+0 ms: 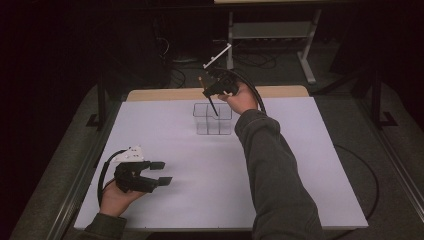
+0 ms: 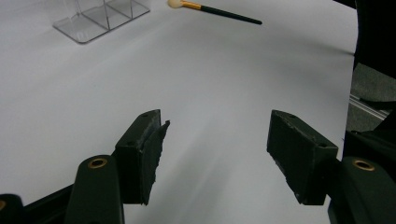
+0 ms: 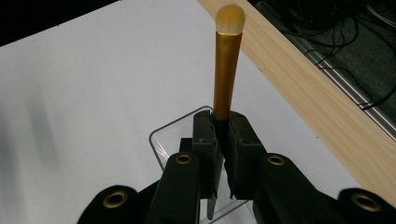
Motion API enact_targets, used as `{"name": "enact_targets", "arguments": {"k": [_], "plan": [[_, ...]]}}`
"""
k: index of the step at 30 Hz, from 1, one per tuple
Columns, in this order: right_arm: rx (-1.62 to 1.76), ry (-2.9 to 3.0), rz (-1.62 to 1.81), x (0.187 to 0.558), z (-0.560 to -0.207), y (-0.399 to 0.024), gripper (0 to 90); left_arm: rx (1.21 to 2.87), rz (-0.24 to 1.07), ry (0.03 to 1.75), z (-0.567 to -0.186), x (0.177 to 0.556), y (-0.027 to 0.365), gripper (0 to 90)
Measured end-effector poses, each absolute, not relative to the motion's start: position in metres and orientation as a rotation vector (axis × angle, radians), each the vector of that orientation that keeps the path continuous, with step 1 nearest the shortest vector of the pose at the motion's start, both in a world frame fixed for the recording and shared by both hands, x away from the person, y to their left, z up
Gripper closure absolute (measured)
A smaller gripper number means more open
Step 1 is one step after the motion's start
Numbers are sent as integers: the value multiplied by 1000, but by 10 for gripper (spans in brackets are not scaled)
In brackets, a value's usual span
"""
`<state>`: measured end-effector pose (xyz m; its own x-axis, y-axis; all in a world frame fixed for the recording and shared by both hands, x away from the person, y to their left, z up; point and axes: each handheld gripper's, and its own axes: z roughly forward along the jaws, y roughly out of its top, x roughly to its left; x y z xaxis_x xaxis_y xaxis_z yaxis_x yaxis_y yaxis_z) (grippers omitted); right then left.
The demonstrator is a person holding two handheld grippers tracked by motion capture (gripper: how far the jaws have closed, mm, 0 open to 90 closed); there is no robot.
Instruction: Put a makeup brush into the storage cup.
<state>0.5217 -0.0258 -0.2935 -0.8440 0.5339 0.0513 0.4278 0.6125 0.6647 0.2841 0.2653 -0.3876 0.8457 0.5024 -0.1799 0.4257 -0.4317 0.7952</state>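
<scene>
Your makeup brush (image 3: 227, 65) carries no brand or lettering that can be read; it has a pale, rounded bristle tip, a copper-gold ferrule and a dark handle. Your right tool (image 3: 223, 140) is clamped on that handle just below the ferrule, bristles pointing up, and the dark handle end dips into the clear organiser (image 1: 213, 119) at the far middle of the white surface (image 1: 200, 170). In the high view the brush (image 1: 209, 97) leans, with its lower end inside the organiser's open top; which compartment it enters cannot be told. In the right gripper view the organiser (image 3: 173, 133) shows as a rounded clear rim directly under the jaws. A second brush (image 2: 215, 11) of the same look lies flat on the surface, well apart from the organiser (image 2: 100, 16). Your left tool (image 1: 161, 172) rests low at the near left of the surface with its jaws spread wide and nothing between them.
</scene>
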Motion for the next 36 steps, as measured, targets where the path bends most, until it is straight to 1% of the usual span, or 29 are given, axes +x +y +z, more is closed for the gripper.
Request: {"name": "enact_targets", "arguments": {"k": [36], "plan": [[866,2671,1062,518,-320,-31,824,2085,100,674,-390,286,266,352]]}}
